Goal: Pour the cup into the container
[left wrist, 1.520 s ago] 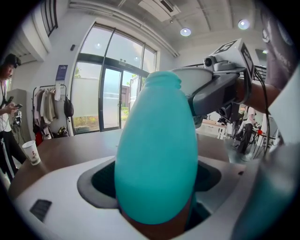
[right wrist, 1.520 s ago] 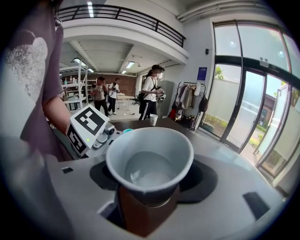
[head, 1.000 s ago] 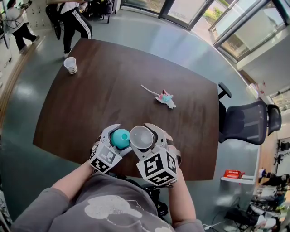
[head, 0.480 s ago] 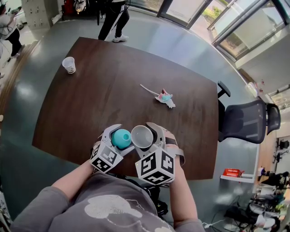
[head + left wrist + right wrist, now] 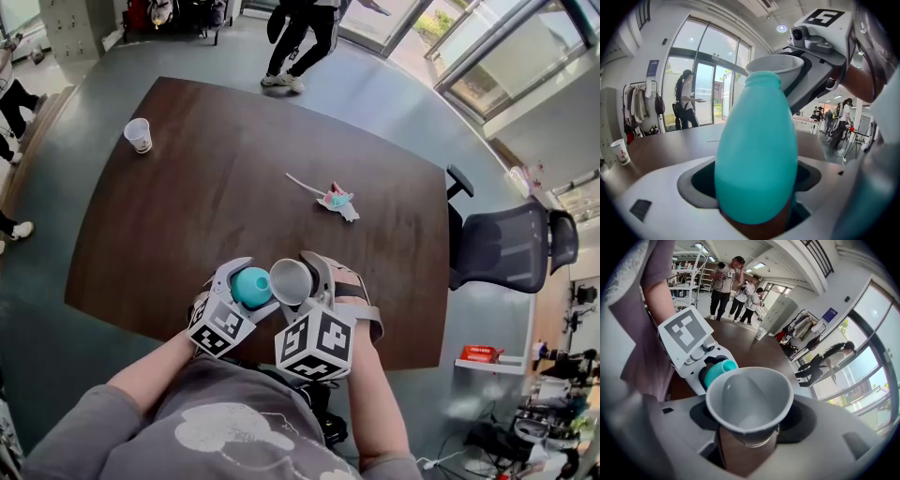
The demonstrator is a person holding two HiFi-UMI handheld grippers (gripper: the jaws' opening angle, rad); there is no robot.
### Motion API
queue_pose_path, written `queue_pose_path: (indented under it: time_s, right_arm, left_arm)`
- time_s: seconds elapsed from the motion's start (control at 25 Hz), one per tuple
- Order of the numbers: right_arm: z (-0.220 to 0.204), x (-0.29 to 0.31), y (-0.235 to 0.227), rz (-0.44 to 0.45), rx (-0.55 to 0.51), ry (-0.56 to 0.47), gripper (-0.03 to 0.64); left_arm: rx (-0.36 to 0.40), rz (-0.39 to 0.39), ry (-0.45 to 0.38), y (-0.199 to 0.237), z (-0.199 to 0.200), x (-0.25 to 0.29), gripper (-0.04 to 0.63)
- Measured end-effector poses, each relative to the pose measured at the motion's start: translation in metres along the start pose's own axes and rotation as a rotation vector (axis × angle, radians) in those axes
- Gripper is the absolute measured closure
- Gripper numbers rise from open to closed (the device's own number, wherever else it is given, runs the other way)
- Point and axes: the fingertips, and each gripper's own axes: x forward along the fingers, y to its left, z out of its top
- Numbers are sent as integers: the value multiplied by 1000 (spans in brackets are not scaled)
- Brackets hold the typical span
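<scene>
Cup pinched in right tool, tipped beside the teal container; left tool pinches that container.

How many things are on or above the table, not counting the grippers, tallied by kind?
Cups: 2, a grey cup and a white paper cup
Teal bottle: 1
Small pink-and-teal object with a thin stick: 1
Total: 4
</scene>
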Motion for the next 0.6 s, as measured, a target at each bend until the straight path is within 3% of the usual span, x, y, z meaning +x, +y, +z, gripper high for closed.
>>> queue_pose_path:
  time_s: [0.6]
  right_arm:
    - [-7,1,-5,-24,-60,67,325]
  left_arm:
    - [-3,-9,5,-2,0,8,163]
